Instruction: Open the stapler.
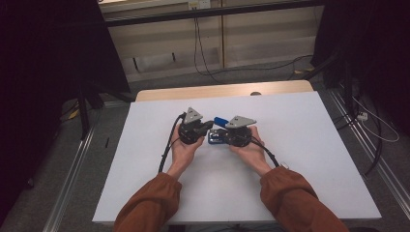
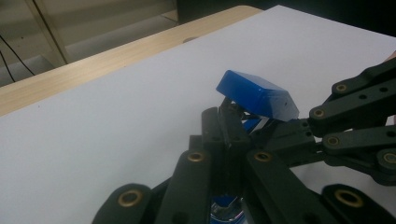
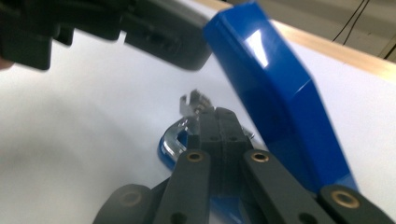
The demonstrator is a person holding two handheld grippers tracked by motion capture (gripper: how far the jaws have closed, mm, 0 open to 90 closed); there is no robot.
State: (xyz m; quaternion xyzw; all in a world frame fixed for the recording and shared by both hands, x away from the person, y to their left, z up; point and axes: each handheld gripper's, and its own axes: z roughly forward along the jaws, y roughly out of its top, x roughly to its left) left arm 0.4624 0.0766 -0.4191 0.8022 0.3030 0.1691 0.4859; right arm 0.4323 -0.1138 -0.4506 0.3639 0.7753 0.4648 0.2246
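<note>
Table [image 1: 145, 159] white, bare on its left. Left gripper [image 1: 209, 126] at centre, jaws shut, tips at the hinge under the raised lid of a blue stapler [image 1: 218, 129]; whether pinching metal there, cannot tell. Right gripper [image 1: 223, 137] just beside, jaws shut on chrome inner parts of the stapler [image 3: 280, 107]. Likely stiff, fairly light, glossy plastic slippery; better gripped on metal edges or base than on the sprung lid. Nothing else nearby; cables trailing by wrists, grippers crowding each other.

White table [image 1: 309, 159] — blue stapler [image 1: 216, 137] on it.
</note>
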